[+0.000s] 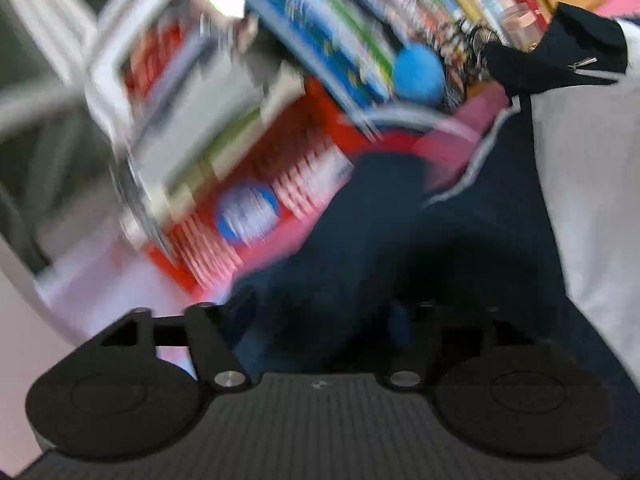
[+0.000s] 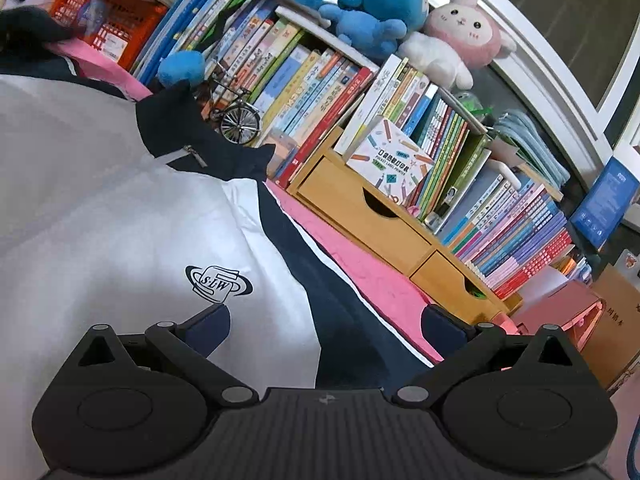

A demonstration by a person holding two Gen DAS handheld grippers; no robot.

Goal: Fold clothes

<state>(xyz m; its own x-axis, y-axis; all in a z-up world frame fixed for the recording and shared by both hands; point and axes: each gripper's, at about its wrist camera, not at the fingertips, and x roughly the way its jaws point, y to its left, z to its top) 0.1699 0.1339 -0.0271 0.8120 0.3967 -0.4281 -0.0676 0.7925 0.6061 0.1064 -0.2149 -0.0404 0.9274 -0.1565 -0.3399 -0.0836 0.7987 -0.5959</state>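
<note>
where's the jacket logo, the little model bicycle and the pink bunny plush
jacket logo (image 2: pixel 218 283), right wrist view, centre of the dark emblem on the white panel
model bicycle (image 2: pixel 239 123), right wrist view, its front wheel
pink bunny plush (image 2: pixel 464 26), right wrist view, its face

Pink surface (image 2: pixel 360 268) carries everything. White and navy jacket (image 2: pixel 120 220) lies spread flat on it, collar toward the books, navy sleeve (image 2: pixel 344 304) running along its right edge. Yellow wooden drawer unit (image 2: pixel 360 216) stands on the pink at the back, books upright on top. Small model bicycle (image 2: pixel 236 116) stands near the collar. Red crate (image 2: pixel 100 20) sits at far left. Left wrist view blurred: navy cloth (image 1: pixel 380 220) over pink.
</note>
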